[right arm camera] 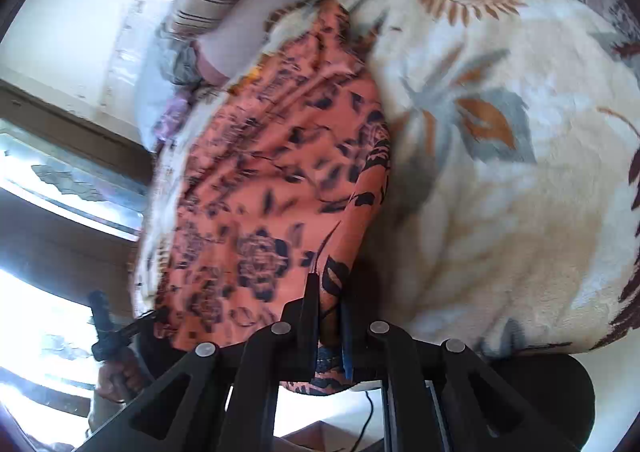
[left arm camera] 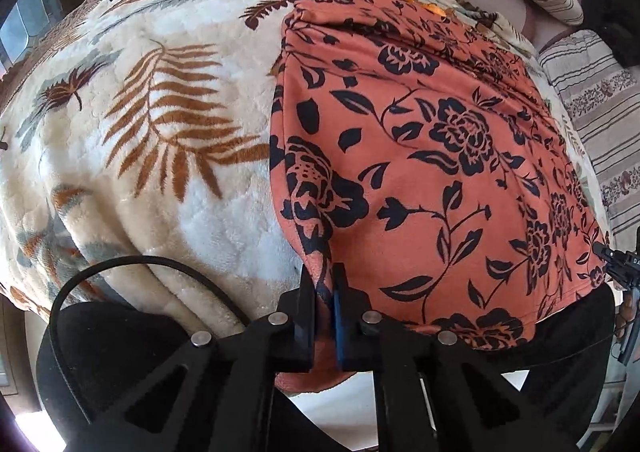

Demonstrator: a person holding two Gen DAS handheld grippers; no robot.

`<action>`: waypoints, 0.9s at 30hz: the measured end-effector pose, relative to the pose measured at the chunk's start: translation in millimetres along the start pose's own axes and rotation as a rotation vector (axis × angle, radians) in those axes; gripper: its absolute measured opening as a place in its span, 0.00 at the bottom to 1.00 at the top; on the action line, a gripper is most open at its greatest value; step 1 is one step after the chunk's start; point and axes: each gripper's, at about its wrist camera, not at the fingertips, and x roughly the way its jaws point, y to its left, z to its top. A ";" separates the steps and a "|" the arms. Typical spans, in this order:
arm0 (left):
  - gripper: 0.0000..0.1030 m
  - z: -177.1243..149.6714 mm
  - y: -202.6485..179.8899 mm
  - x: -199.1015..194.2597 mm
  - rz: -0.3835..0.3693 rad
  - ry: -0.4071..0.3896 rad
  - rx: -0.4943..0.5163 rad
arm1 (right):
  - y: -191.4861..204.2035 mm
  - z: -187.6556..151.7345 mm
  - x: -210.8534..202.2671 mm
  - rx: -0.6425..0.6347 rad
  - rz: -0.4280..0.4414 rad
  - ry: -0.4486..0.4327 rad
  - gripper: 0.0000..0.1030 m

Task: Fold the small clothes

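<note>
The near hem of the orange floral garment (left arm camera: 432,156) is pinched at its two corners by the closed left hand-held gripper (left arm camera: 325,292) and right hand-held gripper (right arm camera: 329,306). The garment is spread over the leaf-patterned blanket (left arm camera: 160,100) on the bed. Both corners should probably be carried level toward the far edge, so a square fold is laid.

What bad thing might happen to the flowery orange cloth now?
The left claw pinches only a thin bit of the orange cloth at its near corner, so it might slip out. The right claw grips the other corner; uneven pulling may make a crooked fold. The fluffy blanket may snag and drag it.
</note>
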 end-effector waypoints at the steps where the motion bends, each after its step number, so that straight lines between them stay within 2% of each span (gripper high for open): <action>1: 0.08 -0.9 -0.6 0.4 -0.001 -0.010 -0.001 | -2.3 -2.3 7.1 -0.003 -0.029 0.024 0.11; 11: 0.08 -1.8 5.5 -1.5 -0.028 -0.014 -0.025 | 2.3 2.9 15.9 -0.018 -0.075 0.068 0.11; 15: 0.09 -3.7 10.1 -5.6 -0.029 -0.011 -0.028 | -12.9 4.1 16.7 0.067 -0.014 0.082 0.11; 16: 0.09 -3.3 10.2 -5.7 -0.029 -0.008 -0.030 | -13.8 4.0 16.8 0.075 -0.010 0.081 0.08; 18: 0.08 -1.4 10.7 -6.7 -0.032 0.003 -0.035 | -12.0 3.3 14.6 0.088 -0.005 0.075 0.08; 23: 0.07 3.2 7.7 -24.1 -0.038 -0.050 -0.044 | 10.4 8.1 -13.9 0.082 0.083 -0.011 0.07; 25: 0.07 3.2 10.5 -14.0 -0.037 -0.010 -0.062 | 10.0 8.6 -9.4 0.073 0.065 0.007 0.07; 27: 0.07 3.0 13.3 -3.0 -0.035 0.025 -0.083 | -0.9 6.9 8.7 0.108 0.027 0.067 0.07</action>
